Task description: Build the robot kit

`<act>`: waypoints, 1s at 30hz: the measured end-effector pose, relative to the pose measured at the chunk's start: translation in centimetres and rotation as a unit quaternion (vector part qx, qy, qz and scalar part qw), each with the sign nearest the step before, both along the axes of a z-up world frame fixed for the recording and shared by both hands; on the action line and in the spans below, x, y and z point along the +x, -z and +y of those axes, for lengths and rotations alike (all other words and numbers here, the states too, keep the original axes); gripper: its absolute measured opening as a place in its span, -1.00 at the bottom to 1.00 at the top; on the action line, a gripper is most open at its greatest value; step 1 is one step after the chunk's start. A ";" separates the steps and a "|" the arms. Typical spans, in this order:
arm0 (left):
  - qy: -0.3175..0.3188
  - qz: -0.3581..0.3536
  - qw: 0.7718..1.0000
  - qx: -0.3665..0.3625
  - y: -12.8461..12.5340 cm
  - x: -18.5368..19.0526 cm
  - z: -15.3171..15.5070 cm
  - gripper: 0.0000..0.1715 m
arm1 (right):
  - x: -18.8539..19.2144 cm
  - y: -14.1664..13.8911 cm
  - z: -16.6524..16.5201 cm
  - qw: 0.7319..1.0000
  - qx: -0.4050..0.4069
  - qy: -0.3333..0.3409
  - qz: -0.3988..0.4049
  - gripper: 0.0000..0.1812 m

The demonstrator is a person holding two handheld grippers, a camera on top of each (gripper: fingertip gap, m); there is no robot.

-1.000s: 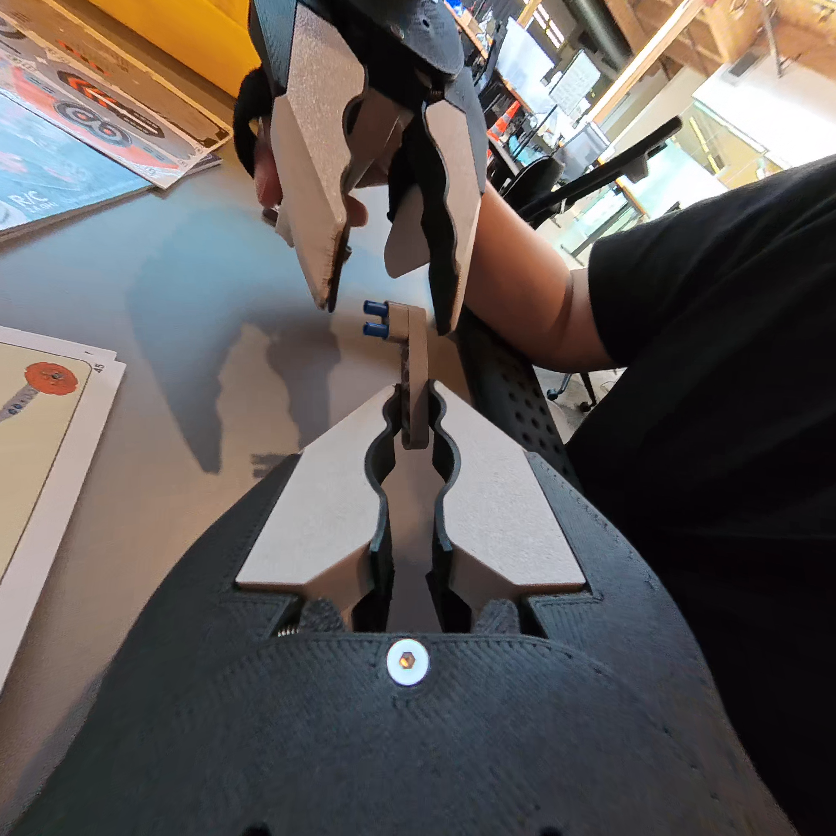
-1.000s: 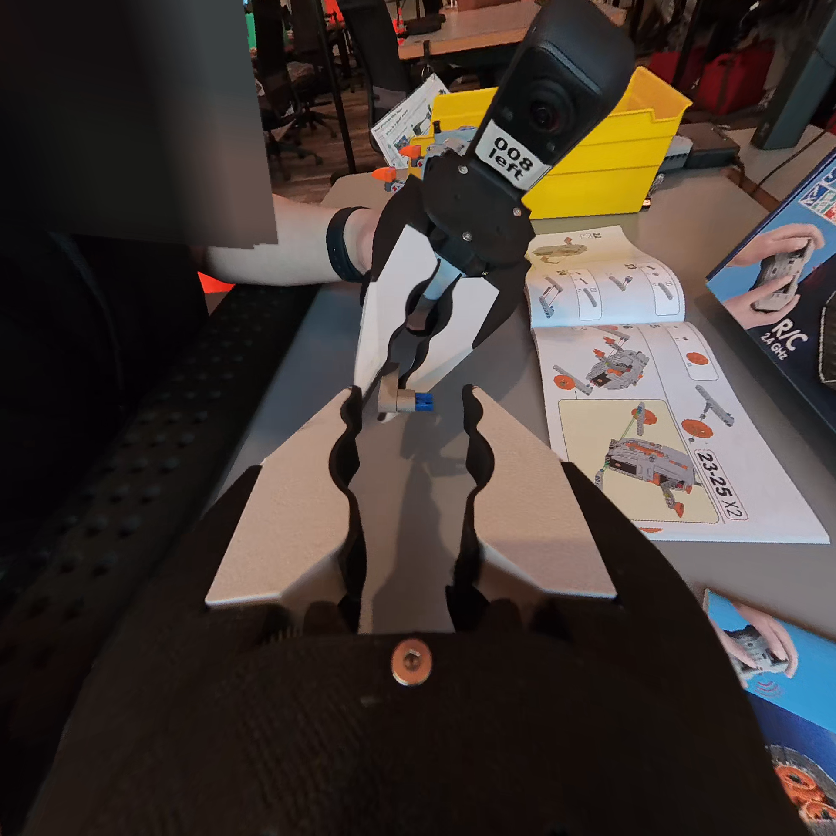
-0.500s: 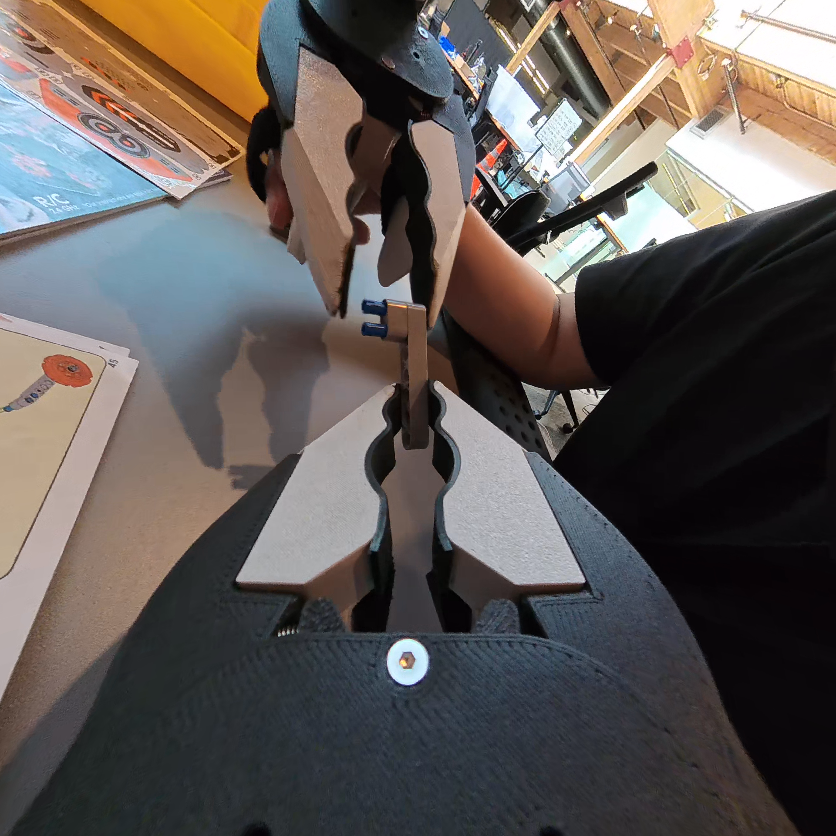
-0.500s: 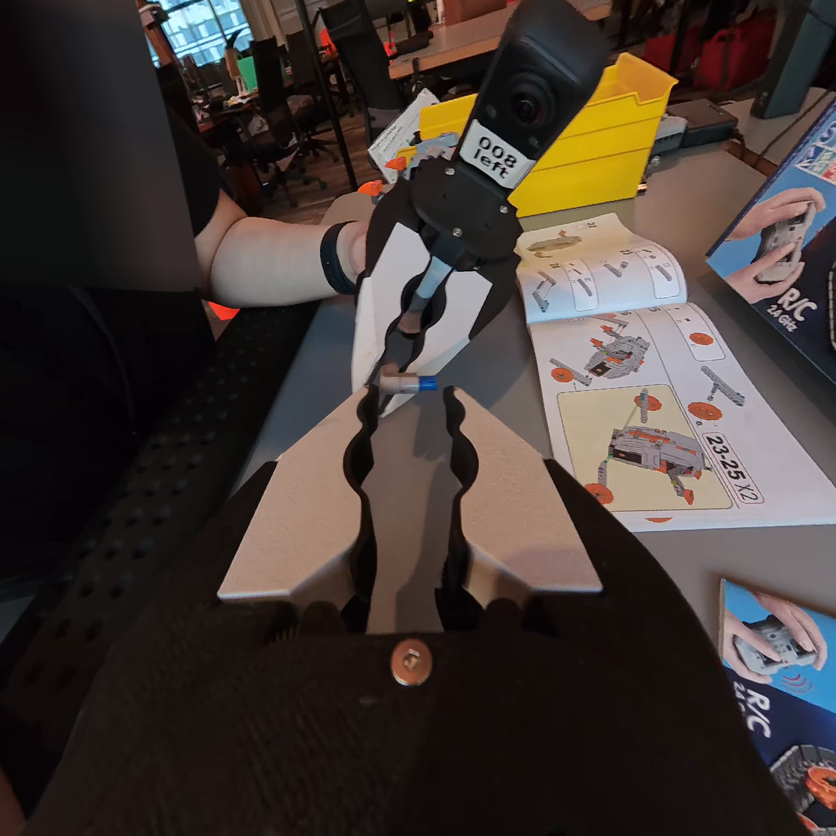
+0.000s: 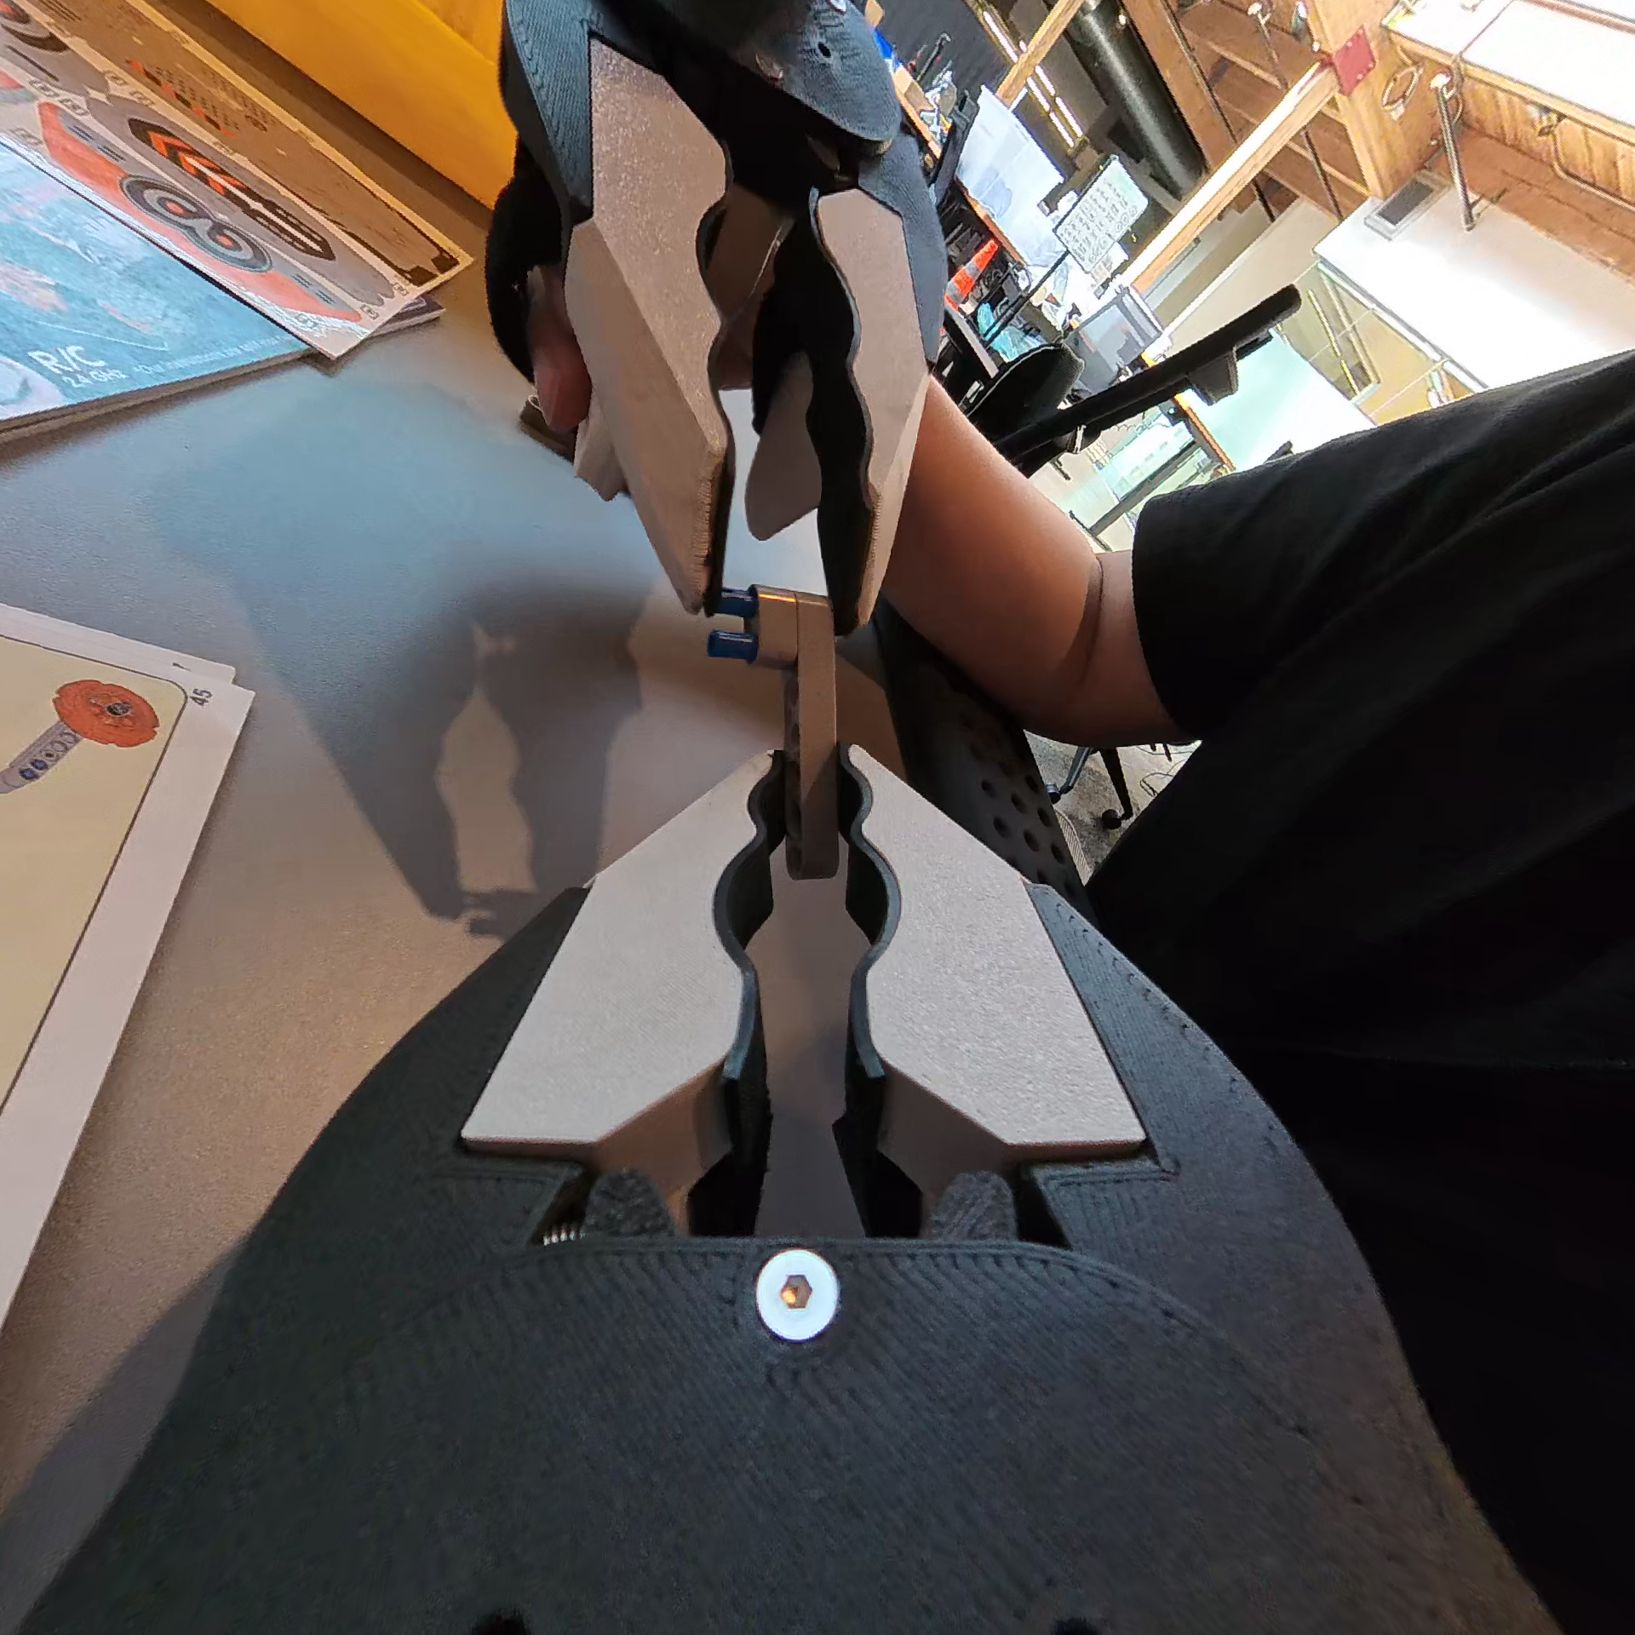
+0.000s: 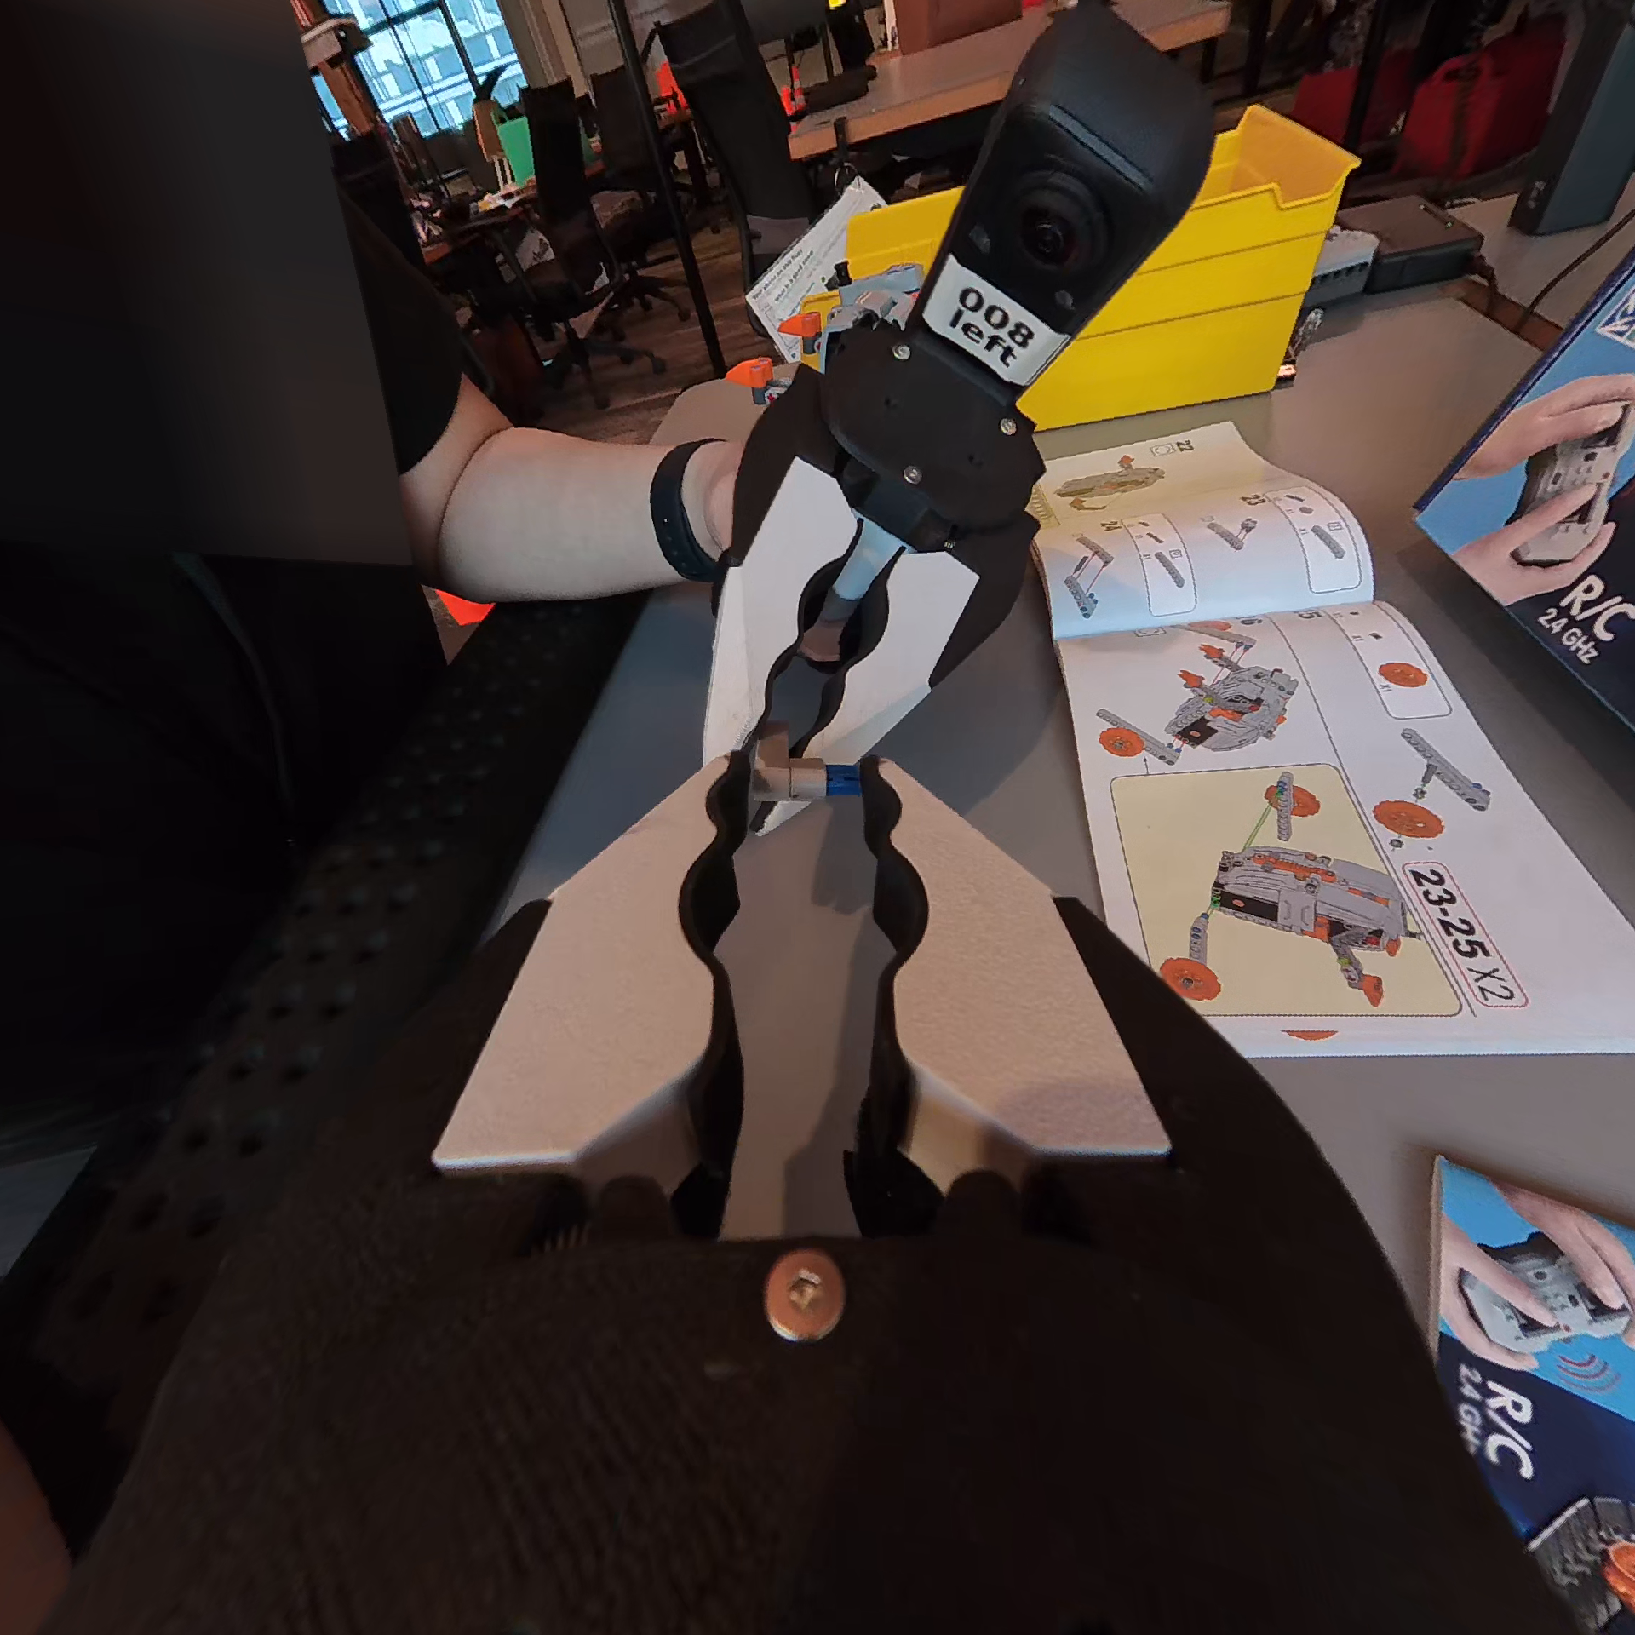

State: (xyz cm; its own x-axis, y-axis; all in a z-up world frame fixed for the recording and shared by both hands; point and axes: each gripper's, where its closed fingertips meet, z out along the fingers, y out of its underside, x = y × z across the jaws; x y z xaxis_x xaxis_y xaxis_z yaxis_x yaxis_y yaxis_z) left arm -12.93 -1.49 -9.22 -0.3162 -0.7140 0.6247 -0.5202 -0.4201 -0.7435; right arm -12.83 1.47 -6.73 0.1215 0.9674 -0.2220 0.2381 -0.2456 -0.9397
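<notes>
- Left gripper (image 5: 809, 801): jaws nearly closed, clamping the near end of a grey L-shaped beam (image 5: 816, 708), held above the grey table (image 5: 354, 548).
- Blue pins (image 5: 733, 624): two, sticking out leftward from the beam's far end.
- Right gripper (image 6: 801, 783): jaws narrowly apart around that far end, one finger touching the pins, the other at the grey side; firm grip unclear.
- Open instruction booklet (image 6: 1283, 796) lies right of both grippers; yellow bin (image 6: 1177, 292) beyond.

Bright daylight, hard shadows, fisheye warping
</notes>
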 end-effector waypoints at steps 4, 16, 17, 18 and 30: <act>-0.002 -0.003 1.000 -0.003 -0.2 0.0 0.1 -0.91 | 0.1 0.3 -0.1 1.000 -0.006 -0.001 -0.008 -0.72; 0.000 -0.003 1.000 -0.009 -0.2 0.0 0.1 -0.91 | 0.0 0.1 -0.3 1.000 -0.029 -0.011 0.004 -0.72; -0.001 -0.005 1.000 -0.011 -0.3 0.0 0.1 -0.91 | 0.0 0.0 -0.2 1.000 -0.029 -0.010 0.005 -0.72; -0.003 -0.006 1.000 -0.013 -0.3 -0.1 0.2 -0.91 | 0.0 0.0 -0.2 1.000 -0.028 -0.009 0.005 -0.72; -0.009 -0.002 1.000 -0.010 -0.1 -0.1 0.4 -0.91 | 0.1 0.6 0.1 1.000 -0.001 -0.002 -0.020 -0.76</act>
